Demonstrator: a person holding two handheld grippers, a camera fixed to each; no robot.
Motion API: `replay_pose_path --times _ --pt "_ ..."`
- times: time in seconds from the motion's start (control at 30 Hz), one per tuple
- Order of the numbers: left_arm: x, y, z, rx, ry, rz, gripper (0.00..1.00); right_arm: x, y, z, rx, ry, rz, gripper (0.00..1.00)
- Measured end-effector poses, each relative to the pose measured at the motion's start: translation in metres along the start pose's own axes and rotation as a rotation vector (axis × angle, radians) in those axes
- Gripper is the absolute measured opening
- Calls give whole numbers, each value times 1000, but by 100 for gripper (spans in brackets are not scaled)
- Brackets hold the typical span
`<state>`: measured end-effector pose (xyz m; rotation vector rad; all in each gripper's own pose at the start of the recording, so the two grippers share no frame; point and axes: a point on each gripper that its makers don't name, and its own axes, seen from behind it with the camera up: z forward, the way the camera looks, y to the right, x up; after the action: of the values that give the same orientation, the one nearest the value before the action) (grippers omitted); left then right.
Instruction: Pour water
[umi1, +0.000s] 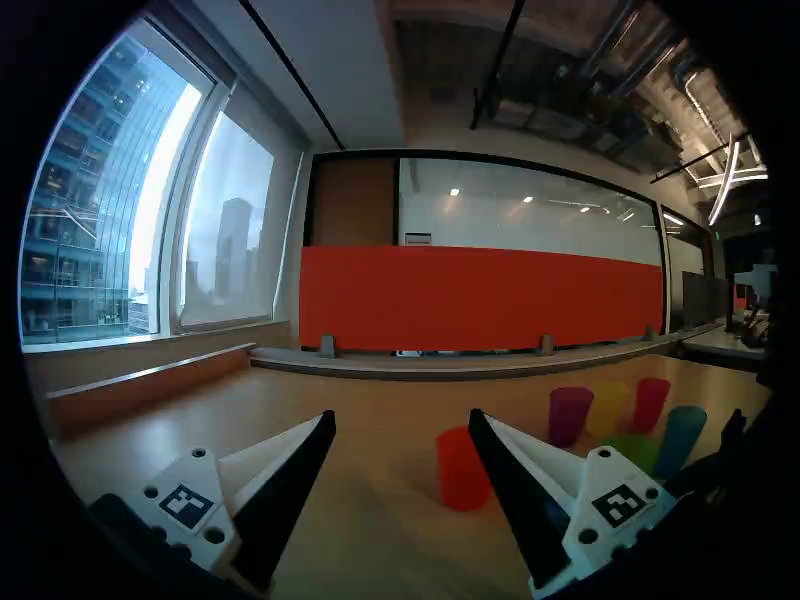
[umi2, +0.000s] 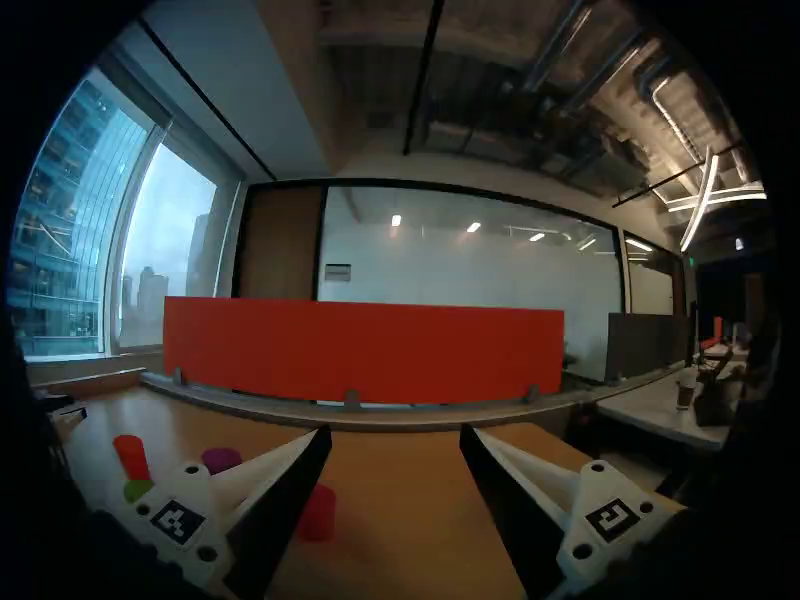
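Observation:
In the left gripper view my left gripper (umi1: 401, 415) is open with nothing between its fingers. A red cup (umi1: 458, 470) stands upright on the wooden table (umi1: 380, 400), just ahead and partly behind the right finger. Further right stand a purple cup (umi1: 570, 415), a yellow cup (umi1: 607, 408), a pink-red cup (umi1: 650, 403), a teal cup (umi1: 682, 440) and a green cup (umi1: 630, 450). In the right gripper view my right gripper (umi2: 395, 432) is open and empty. A magenta cup (umi2: 318, 512) sits beside its left finger. A red cup (umi2: 130, 457), a purple cup (umi2: 220, 460) and a green cup (umi2: 137, 490) stand at the left.
An orange-red divider panel (umi1: 480, 298) runs along the table's far edge, also seen as the divider panel (umi2: 365, 350) in the right gripper view. Large windows (umi1: 110, 230) line the left wall. Another desk (umi2: 660, 405) with objects stands at the right.

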<state>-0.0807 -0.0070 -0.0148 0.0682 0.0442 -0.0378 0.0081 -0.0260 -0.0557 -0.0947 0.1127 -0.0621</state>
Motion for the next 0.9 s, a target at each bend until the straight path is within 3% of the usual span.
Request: replay_pose_path --times 0.9 --pt "-11 4 7 -9 -33 26 99 1 -2 2 1 2 -10 99"
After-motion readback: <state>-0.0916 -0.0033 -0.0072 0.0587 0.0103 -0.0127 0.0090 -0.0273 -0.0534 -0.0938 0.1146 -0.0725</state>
